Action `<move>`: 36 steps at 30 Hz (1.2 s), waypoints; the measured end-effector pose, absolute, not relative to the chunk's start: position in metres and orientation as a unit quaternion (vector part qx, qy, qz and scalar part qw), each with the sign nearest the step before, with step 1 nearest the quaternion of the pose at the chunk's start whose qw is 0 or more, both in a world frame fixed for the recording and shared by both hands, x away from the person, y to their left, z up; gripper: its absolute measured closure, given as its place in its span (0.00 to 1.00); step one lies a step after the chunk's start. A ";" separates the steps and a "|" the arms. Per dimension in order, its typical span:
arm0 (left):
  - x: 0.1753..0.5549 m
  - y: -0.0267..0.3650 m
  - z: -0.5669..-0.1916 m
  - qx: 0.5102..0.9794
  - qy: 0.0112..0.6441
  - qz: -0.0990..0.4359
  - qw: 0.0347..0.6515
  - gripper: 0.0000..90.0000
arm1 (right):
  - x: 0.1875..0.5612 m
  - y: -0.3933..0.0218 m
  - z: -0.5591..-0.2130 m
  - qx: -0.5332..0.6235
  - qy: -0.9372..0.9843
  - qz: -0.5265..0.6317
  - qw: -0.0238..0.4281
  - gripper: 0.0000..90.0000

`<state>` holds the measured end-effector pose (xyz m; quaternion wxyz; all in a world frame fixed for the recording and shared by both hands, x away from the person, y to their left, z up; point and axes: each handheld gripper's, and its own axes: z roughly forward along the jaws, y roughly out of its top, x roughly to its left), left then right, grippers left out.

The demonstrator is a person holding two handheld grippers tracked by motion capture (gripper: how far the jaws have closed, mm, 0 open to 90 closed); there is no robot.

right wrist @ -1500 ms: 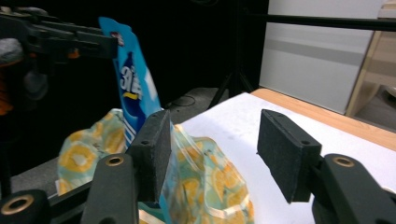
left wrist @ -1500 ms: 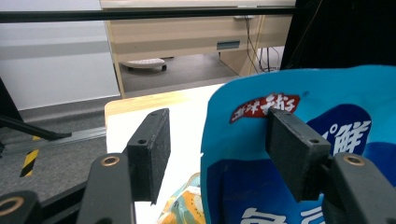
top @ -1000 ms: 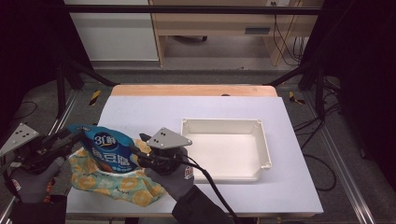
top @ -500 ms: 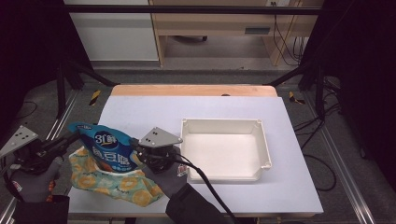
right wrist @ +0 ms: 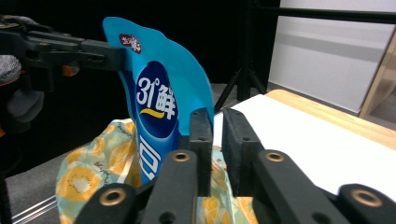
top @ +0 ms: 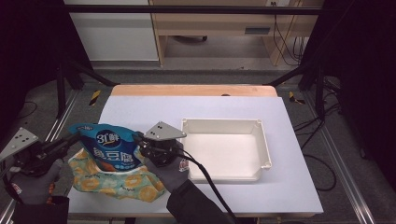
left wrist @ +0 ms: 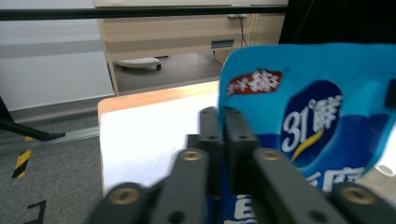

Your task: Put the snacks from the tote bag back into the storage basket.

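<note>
A blue snack pouch (top: pixel 108 148) stands upright with its lower end inside a fabric bag (top: pixel 122 185) printed with fruit slices, at the table's front left. My left gripper (top: pixel 74 138) is shut on the pouch's upper left edge (left wrist: pixel 224 116); its jaws have just been opening slightly, with the pouch edge still between them. My right gripper (top: pixel 140 141) is at the pouch's right edge (right wrist: pixel 205 102). Its jaws have also just been opening and stand a narrow gap apart, the pouch edge lying against the left jaw.
A white empty tray (top: pixel 261 140) sits right of the right gripper on the white table top (top: pixel 210 105). The table's wooden far edge (top: pixel 196 90) and dark frame posts lie beyond. The right gripper's cable (top: pixel 205 179) trails toward the front.
The right hand has shifted slightly at the pouch's right edge. The pouch stays upright in the bag and the left gripper has kept its place.
</note>
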<state>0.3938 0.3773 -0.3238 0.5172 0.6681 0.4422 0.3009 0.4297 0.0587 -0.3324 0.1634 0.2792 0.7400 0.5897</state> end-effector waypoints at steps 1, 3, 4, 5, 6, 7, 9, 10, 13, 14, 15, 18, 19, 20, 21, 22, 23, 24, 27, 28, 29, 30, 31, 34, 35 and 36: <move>0.394 0.378 -0.325 0.667 0.442 0.300 0.519 0.87 | 0.429 0.060 -0.333 0.279 0.741 0.588 0.164 0.88; 0.396 0.380 -0.326 0.666 0.443 0.292 0.524 0.82 | 0.429 0.062 -0.334 0.279 0.743 0.586 0.163 0.87; 0.398 0.379 -0.327 0.668 0.443 0.290 0.523 0.81 | 0.430 0.063 -0.335 0.279 0.743 0.586 0.164 0.88; 0.399 0.378 -0.328 0.671 0.443 0.288 0.520 0.80 | 0.430 0.064 -0.335 0.280 0.743 0.585 0.163 0.88; 0.400 0.377 -0.329 0.674 0.443 0.287 0.517 0.79 | 0.430 0.065 -0.336 0.280 0.744 0.584 0.163 0.88; 0.402 0.376 -0.331 0.676 0.444 0.286 0.514 0.78 | 0.431 0.066 -0.336 0.281 0.744 0.584 0.162 0.89; 0.403 0.376 -0.332 0.677 0.445 0.285 0.513 0.78 | 0.432 0.066 -0.336 0.281 0.745 0.583 0.163 0.92; 0.403 0.376 -0.333 0.678 0.445 0.284 0.511 0.80 | 0.432 0.067 -0.336 0.281 0.746 0.582 0.162 0.94; 0.403 0.376 -0.332 0.679 0.446 0.283 0.509 0.88 | 0.432 0.067 -0.337 0.281 0.747 0.581 0.158 0.98; 0.402 0.376 -0.332 0.680 0.446 0.282 0.510 0.92 | 0.432 0.067 -0.337 0.280 0.748 0.580 0.158 0.99; 0.402 0.376 -0.332 0.681 0.445 0.280 0.510 0.95 | 0.432 0.068 -0.337 0.280 0.748 0.580 0.158 0.99; 0.401 0.375 -0.332 0.683 0.445 0.286 0.504 0.99 | 0.432 0.068 -0.336 0.281 0.749 0.579 0.157 1.00; 0.401 0.374 -0.331 0.682 0.445 0.288 0.503 1.00 | 0.432 0.068 -0.336 0.281 0.749 0.579 0.158 1.00; 0.400 0.374 -0.331 0.682 0.446 0.291 0.502 1.00 | 0.432 0.068 -0.336 0.282 0.749 0.579 0.158 1.00; 0.400 0.373 -0.331 0.681 0.446 0.292 0.501 1.00 | 0.432 0.068 -0.336 0.282 0.748 0.579 0.159 1.00; 0.400 0.373 -0.331 0.681 0.446 0.293 0.501 1.00 | 0.432 0.068 -0.335 0.282 0.748 0.579 0.159 1.00; 0.399 0.372 -0.331 0.680 0.446 0.294 0.502 1.00 | 0.432 0.068 -0.335 0.282 0.748 0.579 0.159 1.00; 0.399 0.372 -0.331 0.679 0.446 0.295 0.504 1.00 | 0.432 0.067 -0.335 0.282 0.749 0.579 0.160 1.00; 0.396 0.372 -0.328 0.675 0.444 0.296 0.510 1.00 | 0.432 0.066 -0.334 0.283 0.746 0.582 0.158 1.00; 0.395 0.372 -0.327 0.673 0.443 0.298 0.512 1.00 | 0.432 0.066 -0.332 0.283 0.743 0.585 0.160 1.00; 0.394 0.372 -0.326 0.672 0.442 0.300 0.513 1.00 | 0.432 0.066 -0.332 0.283 0.743 0.585 0.160 1.00; 0.393 0.371 -0.324 0.671 0.440 0.302 0.514 1.00 | 0.431 0.065 -0.331 0.281 0.743 0.586 0.161 1.00; 0.392 0.372 -0.323 0.670 0.439 0.304 0.516 1.00 | 0.431 0.065 -0.329 0.281 0.742 0.586 0.162 1.00; 0.387 0.371 -0.319 0.665 0.435 0.309 0.522 1.00 | 0.430 0.064 -0.325 0.277 0.740 0.591 0.165 1.00; 0.387 0.371 -0.318 0.664 0.434 0.311 0.524 1.00 | 0.429 0.064 -0.323 0.276 0.739 0.591 0.166 1.00; 0.385 0.371 -0.316 0.662 0.433 0.312 0.526 1.00 | 0.430 0.064 -0.322 0.275 0.738 0.593 0.166 1.00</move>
